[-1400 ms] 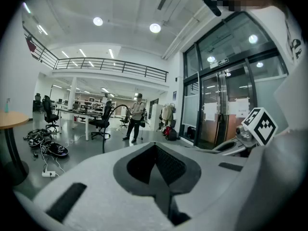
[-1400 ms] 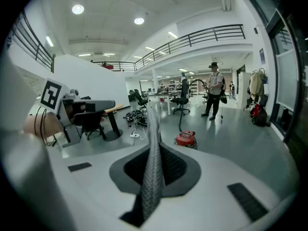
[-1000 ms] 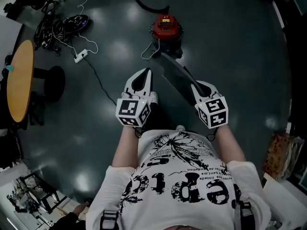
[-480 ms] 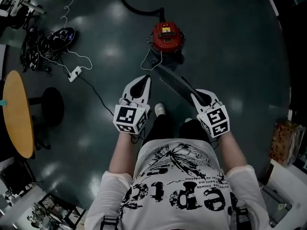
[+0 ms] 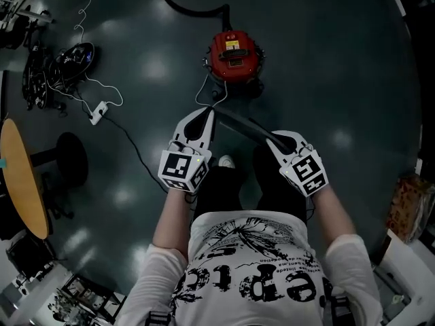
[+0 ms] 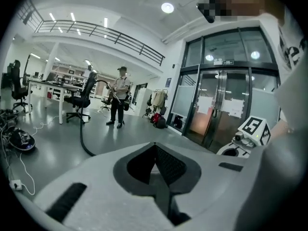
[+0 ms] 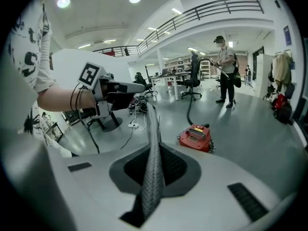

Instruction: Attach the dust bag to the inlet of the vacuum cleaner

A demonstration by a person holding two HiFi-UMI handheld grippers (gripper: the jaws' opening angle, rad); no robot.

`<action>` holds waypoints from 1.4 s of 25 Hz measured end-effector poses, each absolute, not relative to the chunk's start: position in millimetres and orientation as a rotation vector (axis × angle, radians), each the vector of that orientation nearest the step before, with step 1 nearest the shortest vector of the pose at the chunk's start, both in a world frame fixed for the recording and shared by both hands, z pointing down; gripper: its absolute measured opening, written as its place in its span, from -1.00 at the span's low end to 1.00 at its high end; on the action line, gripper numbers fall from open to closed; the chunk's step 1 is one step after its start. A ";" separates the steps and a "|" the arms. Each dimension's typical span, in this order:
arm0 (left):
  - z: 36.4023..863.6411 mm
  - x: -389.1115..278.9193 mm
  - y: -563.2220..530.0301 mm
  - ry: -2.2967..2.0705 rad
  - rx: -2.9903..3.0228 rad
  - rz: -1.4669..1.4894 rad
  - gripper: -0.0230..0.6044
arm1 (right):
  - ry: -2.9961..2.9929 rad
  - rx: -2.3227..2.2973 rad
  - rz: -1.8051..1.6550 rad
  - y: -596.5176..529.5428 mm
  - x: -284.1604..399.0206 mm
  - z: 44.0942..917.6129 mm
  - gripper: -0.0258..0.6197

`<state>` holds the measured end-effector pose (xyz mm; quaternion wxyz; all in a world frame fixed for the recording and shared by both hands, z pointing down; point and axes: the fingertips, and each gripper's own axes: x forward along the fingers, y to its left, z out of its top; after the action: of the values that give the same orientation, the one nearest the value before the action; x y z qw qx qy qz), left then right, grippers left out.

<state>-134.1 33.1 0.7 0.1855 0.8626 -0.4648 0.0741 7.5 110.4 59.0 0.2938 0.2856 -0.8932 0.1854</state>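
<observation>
Two grippers held out over the floor (image 5: 340, 60), right gripper (image 5: 274, 139) pinching a grey bag (image 5: 241, 122) that stretches toward the left gripper (image 5: 206, 113), whose jaws are pressed together, apparently on nothing, red vacuum (image 5: 233, 53) standing just beyond.

The person wears a white, black-printed short-sleeved T-shirt (image 5: 253, 267) and dark trousers (image 5: 275, 189); the white left gripper (image 5: 206, 113) and right gripper (image 5: 276, 140) carry black-and-white marker cubes.

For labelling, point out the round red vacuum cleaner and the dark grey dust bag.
Round red vacuum cleaner (image 5: 234, 56), head view, top lid.
Dark grey dust bag (image 5: 243, 124), head view, mid-length.
</observation>
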 end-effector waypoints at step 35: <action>381.5 -72.0 -148.9 -1.228 2.736 0.418 -0.92 | -2.446 0.535 0.111 -6.7 35.6 436.3 -0.85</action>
<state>-72.0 -148.9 381.5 0.0568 0.9021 -0.4049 0.1378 35.6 -6.7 436.3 0.3123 0.2027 -0.9272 0.0420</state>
